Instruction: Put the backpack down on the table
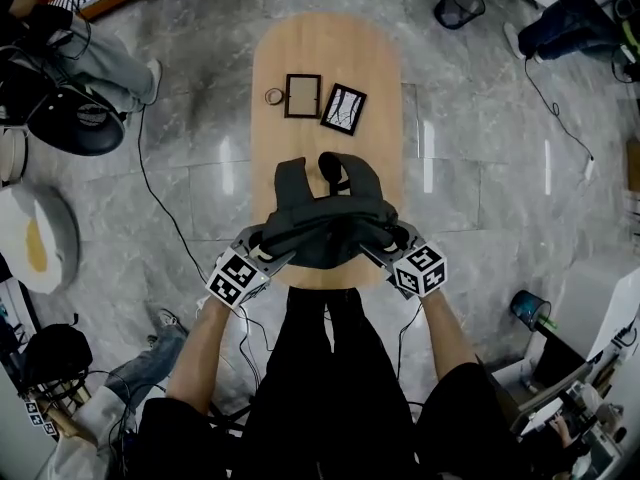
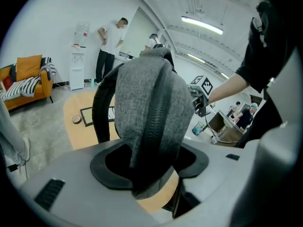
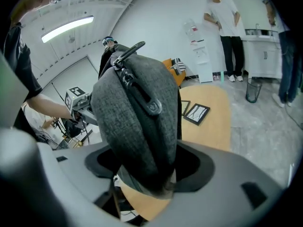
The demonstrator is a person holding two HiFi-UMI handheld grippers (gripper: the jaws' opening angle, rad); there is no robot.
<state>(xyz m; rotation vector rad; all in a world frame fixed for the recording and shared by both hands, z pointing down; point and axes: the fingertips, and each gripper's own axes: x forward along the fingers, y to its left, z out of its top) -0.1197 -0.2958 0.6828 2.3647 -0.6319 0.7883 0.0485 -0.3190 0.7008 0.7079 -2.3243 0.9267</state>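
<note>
A dark grey backpack (image 1: 325,213) lies on the near end of the oval wooden table (image 1: 300,48), its black straps toward the far side. My left gripper (image 1: 272,243) is at its near left corner and my right gripper (image 1: 378,243) at its near right corner. In the left gripper view a fold of the backpack (image 2: 149,103) with a zip runs up between the jaws of the left gripper (image 2: 149,167), with dark gaps on both sides. The right gripper view shows the same: the backpack (image 3: 137,112) stands loose between the jaws of the right gripper (image 3: 149,167). Both grippers are open.
Two picture frames (image 1: 303,95) (image 1: 343,108) and a small round thing (image 1: 274,96) lie on the table's far half. A mesh waste bin (image 1: 459,5) stands beyond the table on the right. Seated people, cables and chairs ring the marble floor.
</note>
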